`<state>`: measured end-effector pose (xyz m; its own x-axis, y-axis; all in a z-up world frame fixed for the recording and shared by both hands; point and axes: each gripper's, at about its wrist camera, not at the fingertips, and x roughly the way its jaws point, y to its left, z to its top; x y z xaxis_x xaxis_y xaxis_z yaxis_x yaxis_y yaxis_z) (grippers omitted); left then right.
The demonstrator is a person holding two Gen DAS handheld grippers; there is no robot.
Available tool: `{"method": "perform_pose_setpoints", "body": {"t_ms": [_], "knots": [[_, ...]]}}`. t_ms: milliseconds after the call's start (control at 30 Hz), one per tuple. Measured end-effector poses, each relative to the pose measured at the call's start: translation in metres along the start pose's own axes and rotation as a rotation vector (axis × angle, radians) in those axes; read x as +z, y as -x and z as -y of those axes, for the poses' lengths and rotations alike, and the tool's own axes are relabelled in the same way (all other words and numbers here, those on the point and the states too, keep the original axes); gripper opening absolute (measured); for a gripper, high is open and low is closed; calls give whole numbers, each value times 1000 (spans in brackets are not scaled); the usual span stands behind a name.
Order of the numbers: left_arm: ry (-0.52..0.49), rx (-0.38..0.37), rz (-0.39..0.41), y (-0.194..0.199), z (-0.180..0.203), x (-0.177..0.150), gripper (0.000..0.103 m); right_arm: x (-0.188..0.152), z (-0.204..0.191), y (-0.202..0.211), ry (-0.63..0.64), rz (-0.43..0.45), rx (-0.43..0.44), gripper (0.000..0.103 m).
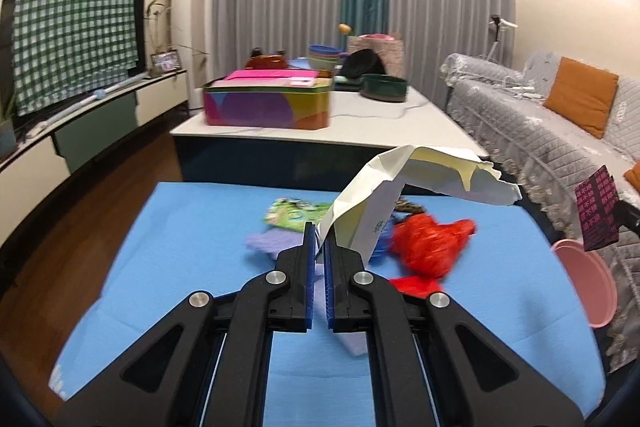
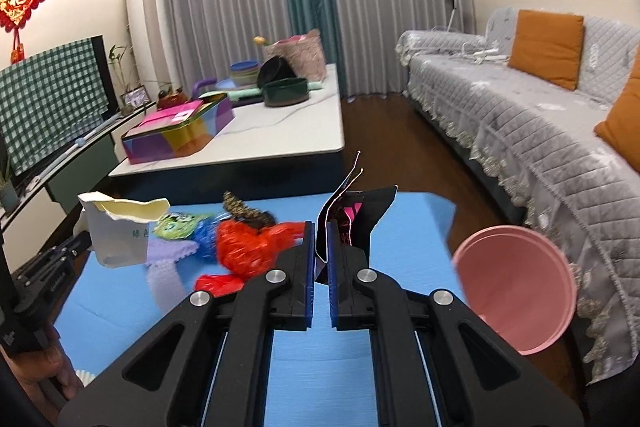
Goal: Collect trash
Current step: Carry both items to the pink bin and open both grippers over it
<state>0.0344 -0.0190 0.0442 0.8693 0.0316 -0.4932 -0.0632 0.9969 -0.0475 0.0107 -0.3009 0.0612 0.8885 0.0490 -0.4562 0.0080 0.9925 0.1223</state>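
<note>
My left gripper (image 1: 319, 233) is shut on a torn white and cream paper bag (image 1: 404, 183), held above the blue mat (image 1: 160, 267); the bag also shows in the right wrist view (image 2: 120, 231). My right gripper (image 2: 320, 233) is shut on a black and pink wrapper (image 2: 352, 223), also seen at the right edge of the left wrist view (image 1: 598, 213). On the mat lie a red crumpled piece (image 1: 430, 243), a green wrapper (image 1: 296, 213), a purple piece (image 1: 268, 241) and blue trash (image 2: 206, 239). A pink bin (image 2: 516, 283) stands to the right of the mat.
A low white table (image 1: 360, 123) with a colourful box (image 1: 266, 105), bowls and a bag stands behind the mat. A grey sofa (image 2: 520, 131) with orange cushions runs along the right. A TV cabinet (image 1: 80, 123) is on the left.
</note>
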Motion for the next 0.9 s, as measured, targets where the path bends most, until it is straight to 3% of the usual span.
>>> {"method": "perform_pose_setpoints", "body": {"t_ms": [533,900], "knots": [[-59,-245,-89,-18,132,7,4,8,105,31,-41,42,-172,6],[-80,-370,-102,-37,239,14,4,19,183,35,-82,34,-253,6]]}}
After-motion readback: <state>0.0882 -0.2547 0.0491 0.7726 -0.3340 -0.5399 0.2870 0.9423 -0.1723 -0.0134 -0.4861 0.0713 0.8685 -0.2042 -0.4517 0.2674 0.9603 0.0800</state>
